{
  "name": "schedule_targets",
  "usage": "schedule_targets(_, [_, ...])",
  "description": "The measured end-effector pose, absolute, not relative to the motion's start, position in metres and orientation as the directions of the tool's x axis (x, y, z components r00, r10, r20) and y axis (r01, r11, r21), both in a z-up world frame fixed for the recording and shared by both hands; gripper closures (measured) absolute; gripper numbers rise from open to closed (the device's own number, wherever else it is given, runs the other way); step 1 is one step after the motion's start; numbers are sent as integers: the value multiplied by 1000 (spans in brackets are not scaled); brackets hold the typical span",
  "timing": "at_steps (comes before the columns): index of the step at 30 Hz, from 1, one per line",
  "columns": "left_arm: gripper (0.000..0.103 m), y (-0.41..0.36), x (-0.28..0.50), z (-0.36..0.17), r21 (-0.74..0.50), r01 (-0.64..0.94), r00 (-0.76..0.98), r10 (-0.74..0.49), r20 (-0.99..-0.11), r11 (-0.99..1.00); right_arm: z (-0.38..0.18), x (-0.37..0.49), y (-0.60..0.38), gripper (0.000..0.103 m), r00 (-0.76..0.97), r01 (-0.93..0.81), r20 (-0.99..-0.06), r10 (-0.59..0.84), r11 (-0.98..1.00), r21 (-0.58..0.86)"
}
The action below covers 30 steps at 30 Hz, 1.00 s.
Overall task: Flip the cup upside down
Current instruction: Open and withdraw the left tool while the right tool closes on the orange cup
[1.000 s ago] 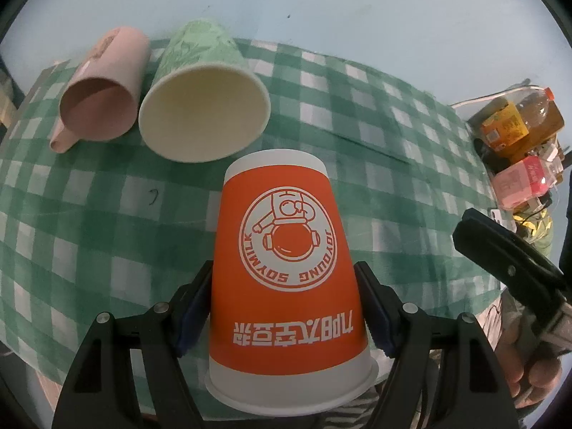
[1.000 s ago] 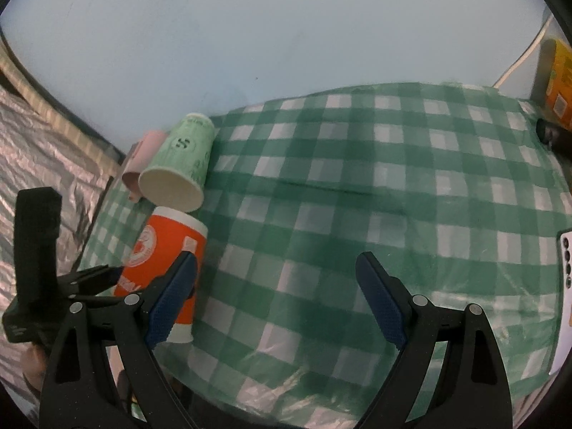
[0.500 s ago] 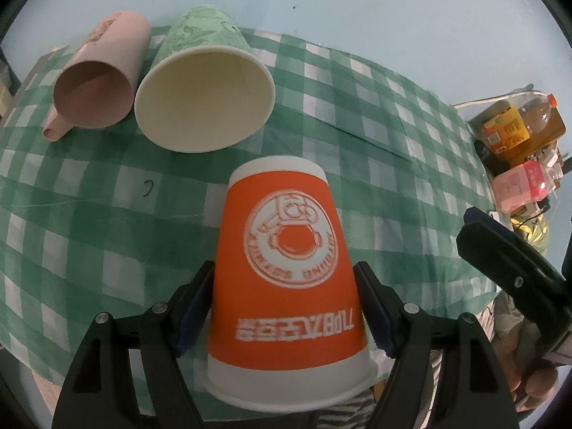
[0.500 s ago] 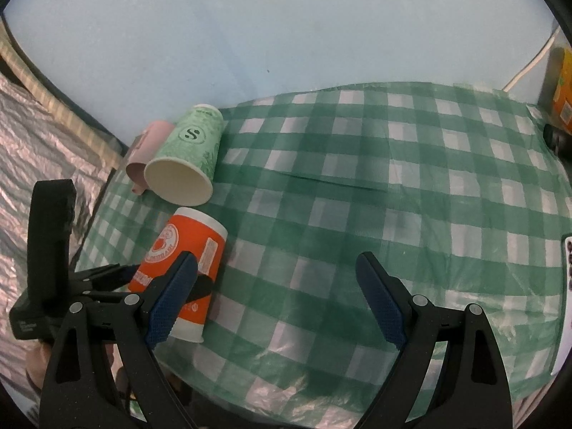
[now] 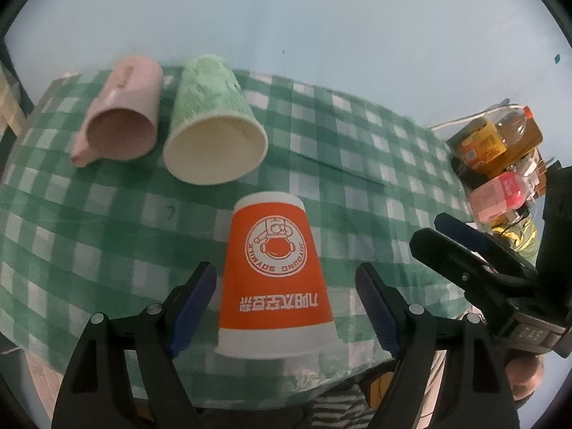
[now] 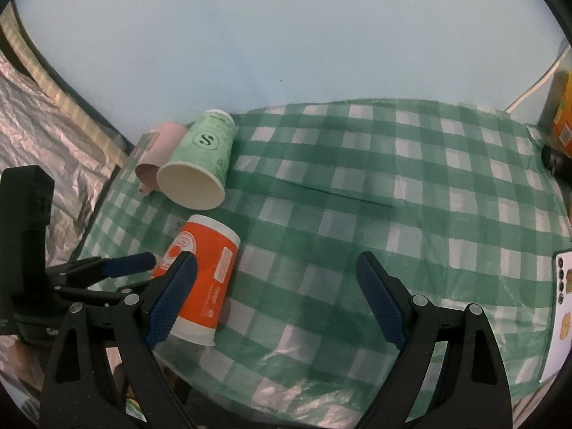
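An orange paper cup (image 5: 275, 279) with a white logo stands upside down, rim on the green checked tablecloth (image 5: 107, 214) near its front edge. My left gripper (image 5: 286, 307) is open, its blue pads apart on either side of the cup and not touching it. The cup also shows in the right wrist view (image 6: 203, 282). My right gripper (image 6: 275, 304) is open and empty over the cloth to the right of the cup; in the left wrist view it shows at the right (image 5: 475, 261).
A green paper cup (image 5: 211, 136) and a pink mug (image 5: 123, 111) lie on their sides at the back left. Bottles and boxes (image 5: 497, 157) crowd the right end of the table. A phone (image 6: 561, 318) lies at the right edge.
My left gripper has opened and let go of the orange cup, then drawn back a little. The cup stands on the cloth on its rim. The right gripper moved slightly.
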<state>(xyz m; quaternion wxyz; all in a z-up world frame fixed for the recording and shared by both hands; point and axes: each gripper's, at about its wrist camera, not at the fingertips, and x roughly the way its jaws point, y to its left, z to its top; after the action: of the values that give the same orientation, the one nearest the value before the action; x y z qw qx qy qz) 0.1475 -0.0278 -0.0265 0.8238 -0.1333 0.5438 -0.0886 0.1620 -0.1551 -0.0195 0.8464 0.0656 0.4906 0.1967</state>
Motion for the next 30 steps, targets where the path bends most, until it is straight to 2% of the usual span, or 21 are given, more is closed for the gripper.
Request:
schedule_targets(5, [20, -12, 135, -12, -299, -7, 439, -266, -858, 954, -9, 157, -147, 14, 448, -292, -796, 407, 908, 300])
schedule_targets(8, [16, -1, 127, -8, -289, -17, 459, -249, -853, 957, -4, 155, -139, 14, 444, -300, -797, 409, 906, 298])
schedule_targets(15, [16, 29, 110, -11, -283, -67, 483, -217, -848, 957, -1, 154, -119, 14, 404, -338, -800, 444, 885, 321])
schedule_targets(21, [16, 45, 103, -16, -260, -99, 490, -181, -853, 960, -13, 162, -97, 14, 330, -353, -824, 461, 870, 345])
schedule_targets(30, [15, 53, 118, -35, -207, -112, 467, -133, -874, 972, -49, 191, -70, 14, 181, -285, -880, 439, 880, 381])
